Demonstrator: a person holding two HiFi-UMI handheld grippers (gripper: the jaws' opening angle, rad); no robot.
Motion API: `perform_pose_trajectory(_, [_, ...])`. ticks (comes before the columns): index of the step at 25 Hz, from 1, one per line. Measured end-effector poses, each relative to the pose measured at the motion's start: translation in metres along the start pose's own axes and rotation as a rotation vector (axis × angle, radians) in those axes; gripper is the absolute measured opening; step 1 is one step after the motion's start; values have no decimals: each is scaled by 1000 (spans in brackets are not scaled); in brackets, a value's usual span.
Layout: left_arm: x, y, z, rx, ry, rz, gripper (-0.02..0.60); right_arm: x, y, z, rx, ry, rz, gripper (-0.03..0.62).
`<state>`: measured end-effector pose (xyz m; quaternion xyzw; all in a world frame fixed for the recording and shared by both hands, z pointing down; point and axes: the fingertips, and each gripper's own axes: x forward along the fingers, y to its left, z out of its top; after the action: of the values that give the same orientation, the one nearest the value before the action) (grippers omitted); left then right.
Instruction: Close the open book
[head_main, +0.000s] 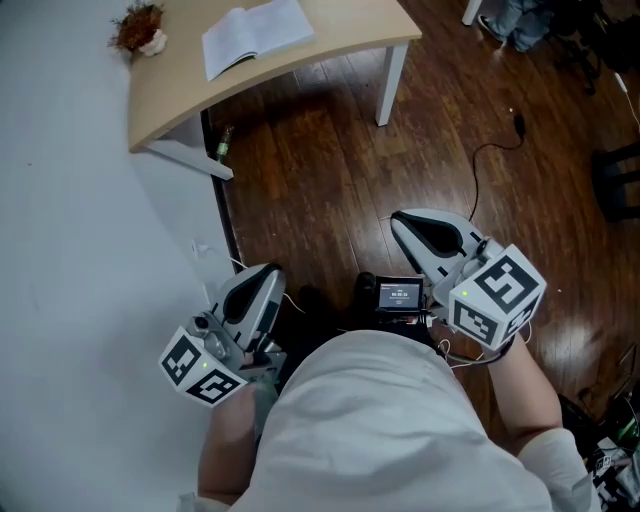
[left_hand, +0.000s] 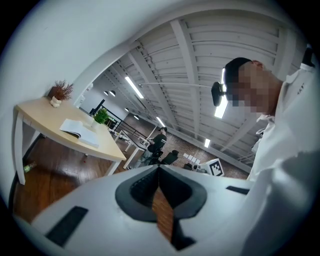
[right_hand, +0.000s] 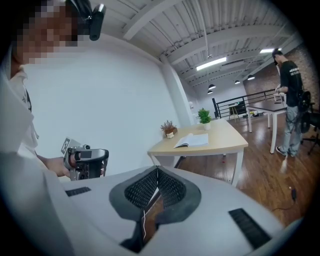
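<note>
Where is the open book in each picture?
Head view: open book at the top, left of middle, on the table.
Left gripper view: the book is at the left, halfway down.
Right gripper view: the book is just right of middle.
Shared landmark: the reddish dried plant on that table.

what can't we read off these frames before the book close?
Book text: too small in every view.
Table far edge: cut off by the head view's top edge.
Green plant: beyond the head view's top edge; tiny in both gripper views.
</note>
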<state>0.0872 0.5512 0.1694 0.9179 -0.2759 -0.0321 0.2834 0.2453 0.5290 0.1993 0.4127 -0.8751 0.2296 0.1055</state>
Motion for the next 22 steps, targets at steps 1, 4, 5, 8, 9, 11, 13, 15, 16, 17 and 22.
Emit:
perform_pose_trajectory(1, [3,-1,0,0,-3,4,-2,0,-3,0,-1,1,4,3])
perform_pose_trajectory(4, [11,-1,2,0,-8,16,-2,1,-11,3,-5,1,14,3])
perform_pose_trajectory(5, [13,-1,1,0,-8,20,-2,1,-13,3,-5,0,17,3])
perform_pose_trajectory(8, [18,1,0,1,-9,32,-2,3,-19,2,-4,-1,27,3])
perform_pose_trajectory(9, [20,1,0,2,-10,36,-2,3,-22,2,-2,1,30,3])
perform_pose_trajectory(11, [24,2,3,3,-13,44,-2,5,-26,2,2,7,35,3])
perform_pose_trajectory(13, [26,4,8,4,-15,49,-2,10,-29,3,3,13,42,3])
perform_pose_trajectory(15, [28,7,12,5,-13,51,-2,17,-29,7,2,15,49,3])
perform_pose_trajectory(16, [28,11,14,4,-14,53,-2,21,-29,9,0,15,52,3])
perform_pose_trajectory(17, [28,15,16,3,-16,54,-2,26,-29,11,-3,16,55,3])
perform_pose_trajectory(22, [32,43,29,0,-22,44,-2,55,-29,18,-16,36,56,3])
